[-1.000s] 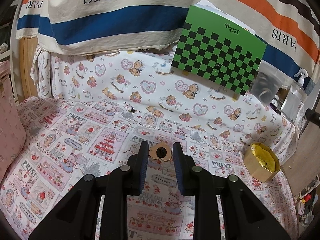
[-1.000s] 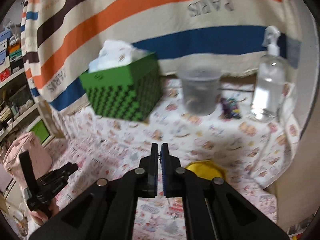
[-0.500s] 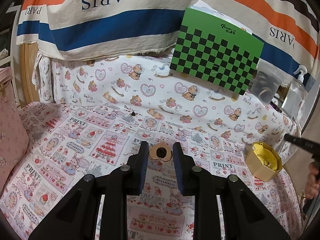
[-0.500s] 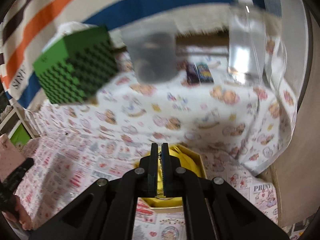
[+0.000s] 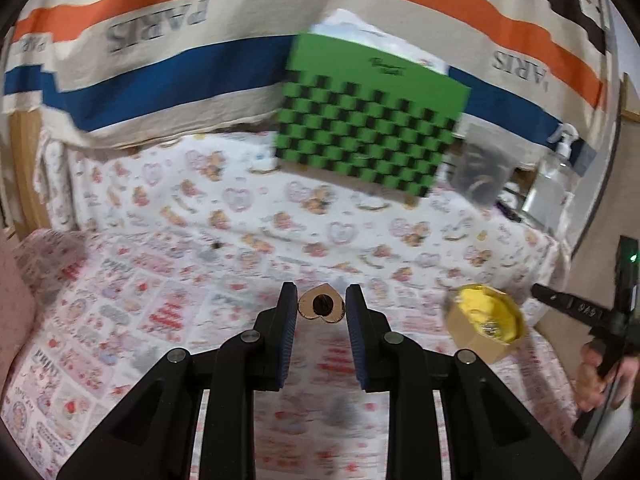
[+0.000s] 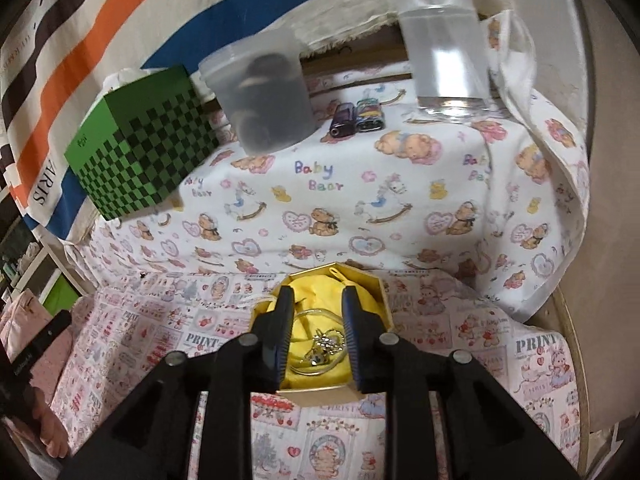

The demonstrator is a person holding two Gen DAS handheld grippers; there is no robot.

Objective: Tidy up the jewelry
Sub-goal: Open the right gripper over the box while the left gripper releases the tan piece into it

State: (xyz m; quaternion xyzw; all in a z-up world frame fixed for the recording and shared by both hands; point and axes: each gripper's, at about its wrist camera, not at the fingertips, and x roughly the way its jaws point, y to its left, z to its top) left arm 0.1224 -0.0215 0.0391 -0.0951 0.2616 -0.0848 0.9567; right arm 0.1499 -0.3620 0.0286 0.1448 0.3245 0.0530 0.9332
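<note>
A gold hexagonal jewelry box (image 6: 316,394) with a yellow lining lies on the printed cloth. Several silvery pieces of jewelry (image 6: 322,346) and a thin ring-shaped bangle lie in it. My right gripper (image 6: 316,304) is open, its fingers straddling the box from above. The box also shows in the left wrist view (image 5: 482,326) at the right. My left gripper (image 5: 321,294) is open above a brown heart-shaped card with a dark stud (image 5: 321,307) on the cloth.
A green checkered box (image 6: 144,148), a frosted plastic tub (image 6: 264,100), a clear spray bottle (image 6: 444,52) and two small dark items (image 6: 356,118) stand on the raised ledge behind. A small dark object (image 5: 217,245) lies on the cloth at left.
My right gripper swung down over the jewelry box and opened from shut. My left gripper stayed open over the heart card, and the right gripper came into its view.
</note>
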